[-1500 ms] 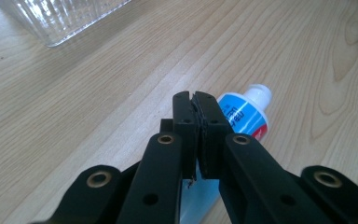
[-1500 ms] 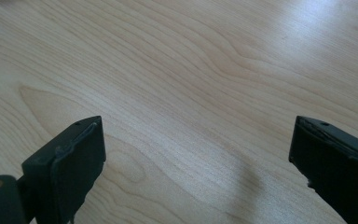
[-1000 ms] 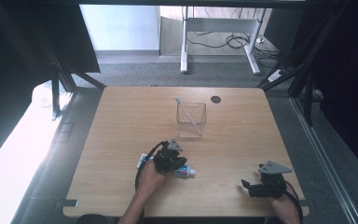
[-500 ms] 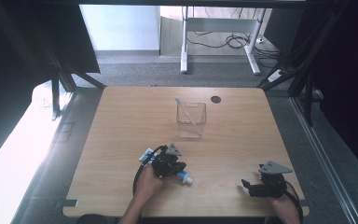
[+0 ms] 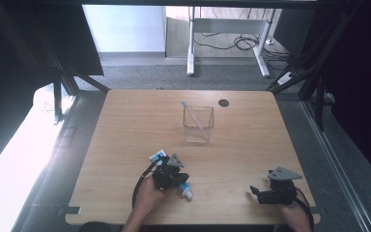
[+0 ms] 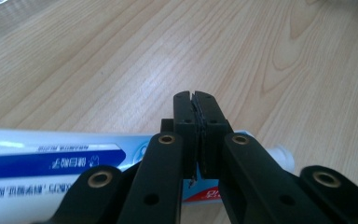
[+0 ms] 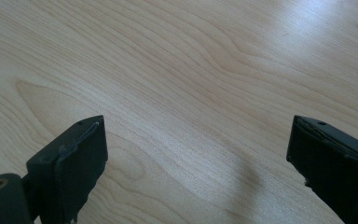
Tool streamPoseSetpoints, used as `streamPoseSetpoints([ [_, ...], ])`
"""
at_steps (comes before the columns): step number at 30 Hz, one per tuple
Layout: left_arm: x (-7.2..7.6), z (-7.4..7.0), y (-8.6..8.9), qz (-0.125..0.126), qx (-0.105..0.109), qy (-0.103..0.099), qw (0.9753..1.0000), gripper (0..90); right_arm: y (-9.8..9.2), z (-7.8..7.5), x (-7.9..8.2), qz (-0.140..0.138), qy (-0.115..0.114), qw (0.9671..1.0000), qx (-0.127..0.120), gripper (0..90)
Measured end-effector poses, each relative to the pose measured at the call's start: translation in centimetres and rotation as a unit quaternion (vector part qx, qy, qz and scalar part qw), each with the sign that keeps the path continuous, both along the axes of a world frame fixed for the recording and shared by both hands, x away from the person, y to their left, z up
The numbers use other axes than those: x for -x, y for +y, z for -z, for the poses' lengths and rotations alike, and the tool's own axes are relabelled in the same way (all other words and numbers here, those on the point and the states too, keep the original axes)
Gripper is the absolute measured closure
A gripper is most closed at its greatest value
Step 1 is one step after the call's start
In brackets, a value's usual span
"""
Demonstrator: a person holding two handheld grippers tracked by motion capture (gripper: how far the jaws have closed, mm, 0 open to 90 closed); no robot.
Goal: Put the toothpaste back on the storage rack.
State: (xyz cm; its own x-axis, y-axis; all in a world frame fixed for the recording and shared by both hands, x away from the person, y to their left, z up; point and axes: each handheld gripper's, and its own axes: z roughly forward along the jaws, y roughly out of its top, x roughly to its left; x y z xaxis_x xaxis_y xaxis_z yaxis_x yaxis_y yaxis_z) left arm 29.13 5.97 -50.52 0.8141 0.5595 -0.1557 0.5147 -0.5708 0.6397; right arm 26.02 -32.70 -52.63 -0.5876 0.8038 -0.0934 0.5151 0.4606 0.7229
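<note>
While left tongs (image 6: 196, 135) pinch toothpaste tube (image 6: 51, 161) low over table (image 5: 125, 145), right tongs (image 7: 196, 163) gape, hovering.

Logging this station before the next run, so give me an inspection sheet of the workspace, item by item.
Surface: wooden table, with a dark round hole near the far edge.
Job's things: toothpaste tube lying flat; clear container holding a toothbrush.
Clutter: nothing seen.
Grippers: left gripper closed above the tube; right gripper open, empty.
Cables: black cable loops from the left gripper.
Surroundings: white desk legs, floor cables.
</note>
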Motion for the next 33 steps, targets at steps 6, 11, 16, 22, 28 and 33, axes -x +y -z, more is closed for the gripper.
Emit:
streamPoseSetpoints([
  [6,0.8,0.0,0.8,-0.002,0.000,0.002,1.0000,88.3,0.2,0.0,0.0,-0.002,0.001,1.0000,0.002,5.1],
  [11,1.6,-0.4,1.9,-0.009,-0.008,0.002,0.9999,88.3,0.2,0.0,0.0,-0.001,0.002,1.0000,0.003,5.1],
  [16,2.1,-0.7,3.2,-0.016,-0.007,0.004,0.9998,88.0,0.2,0.1,-0.1,-0.001,0.002,1.0000,0.005,5.2],
  [22,2.5,-0.7,4.1,-0.020,-0.005,0.012,0.9997,87.7,0.0,0.1,-0.1,0.002,0.002,1.0000,0.005,5.2],
  [28,2.6,-0.4,3.4,-0.015,-0.009,0.013,0.9998,87.6,0.1,0.1,-0.1,0.000,0.002,1.0000,0.006,5.3],
  [33,2.6,-0.3,3.2,-0.012,-0.022,0.008,0.9996,87.8,0.1,0.1,-0.1,0.001,0.003,1.0000,0.006,5.3],
])
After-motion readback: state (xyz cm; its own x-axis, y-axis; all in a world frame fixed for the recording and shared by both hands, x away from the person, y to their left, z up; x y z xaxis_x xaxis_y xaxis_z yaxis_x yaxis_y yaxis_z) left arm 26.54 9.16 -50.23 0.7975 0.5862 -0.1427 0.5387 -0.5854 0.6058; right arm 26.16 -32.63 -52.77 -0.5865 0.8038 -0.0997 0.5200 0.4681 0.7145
